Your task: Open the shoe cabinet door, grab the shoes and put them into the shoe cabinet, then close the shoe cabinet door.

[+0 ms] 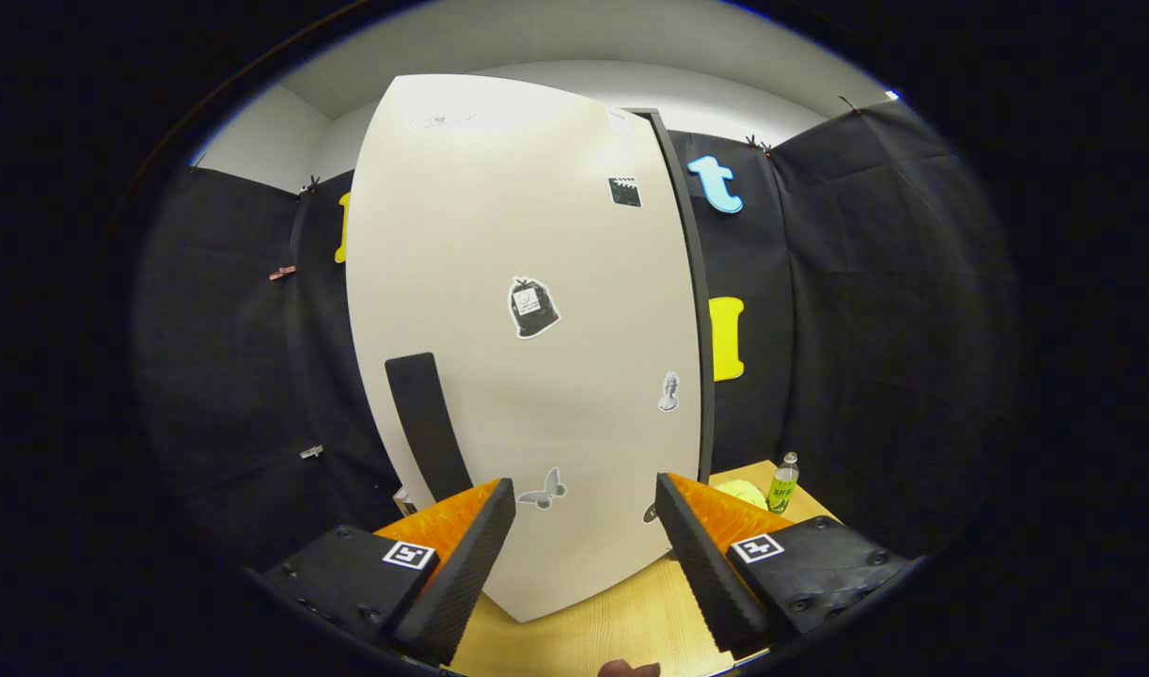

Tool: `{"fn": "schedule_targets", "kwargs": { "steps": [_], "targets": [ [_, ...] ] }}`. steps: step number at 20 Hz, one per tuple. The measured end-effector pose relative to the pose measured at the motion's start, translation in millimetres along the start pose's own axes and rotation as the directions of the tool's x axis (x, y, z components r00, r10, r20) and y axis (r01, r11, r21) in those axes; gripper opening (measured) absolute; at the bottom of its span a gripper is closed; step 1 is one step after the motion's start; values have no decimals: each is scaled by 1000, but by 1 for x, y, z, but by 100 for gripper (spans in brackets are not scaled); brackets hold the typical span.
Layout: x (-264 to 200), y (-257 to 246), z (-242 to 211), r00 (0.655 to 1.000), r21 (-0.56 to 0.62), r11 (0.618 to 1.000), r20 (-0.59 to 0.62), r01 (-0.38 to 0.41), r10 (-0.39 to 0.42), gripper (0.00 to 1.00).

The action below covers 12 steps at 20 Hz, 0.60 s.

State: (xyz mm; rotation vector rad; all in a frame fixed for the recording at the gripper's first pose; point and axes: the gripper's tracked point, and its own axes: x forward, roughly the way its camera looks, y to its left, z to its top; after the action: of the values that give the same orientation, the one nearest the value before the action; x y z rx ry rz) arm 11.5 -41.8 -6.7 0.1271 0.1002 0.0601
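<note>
Jaws apart, empty, white stickered cabinet door point(527, 329) shut

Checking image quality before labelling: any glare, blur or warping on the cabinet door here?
Gripper view: fisheye lens bows the cabinet door edges outward; overhead light washes out its top, stickers below stay sharp; the open gripper is crisp; the bottle beyond the fingers is small, slightly soft.

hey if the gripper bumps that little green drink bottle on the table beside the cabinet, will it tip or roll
Probably tips easily: the bottle stands upright, tall and narrow, on the wooden table. Once down, its round body would likely roll. It looks like light plastic, though how full it is can't be told. The open gripper faces the cabinet door, bottle off to its side.
</note>
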Motion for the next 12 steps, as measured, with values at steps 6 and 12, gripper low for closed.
{"fn": "schedule_targets", "kwargs": {
  "steps": [6, 12],
  "targets": [
    [3, -13, 16, 995, -60, 996, 76, 63, -58, 98],
    [7, -13, 1, 997, -50, 997, 41, 67, -65, 98]
  ]
}}
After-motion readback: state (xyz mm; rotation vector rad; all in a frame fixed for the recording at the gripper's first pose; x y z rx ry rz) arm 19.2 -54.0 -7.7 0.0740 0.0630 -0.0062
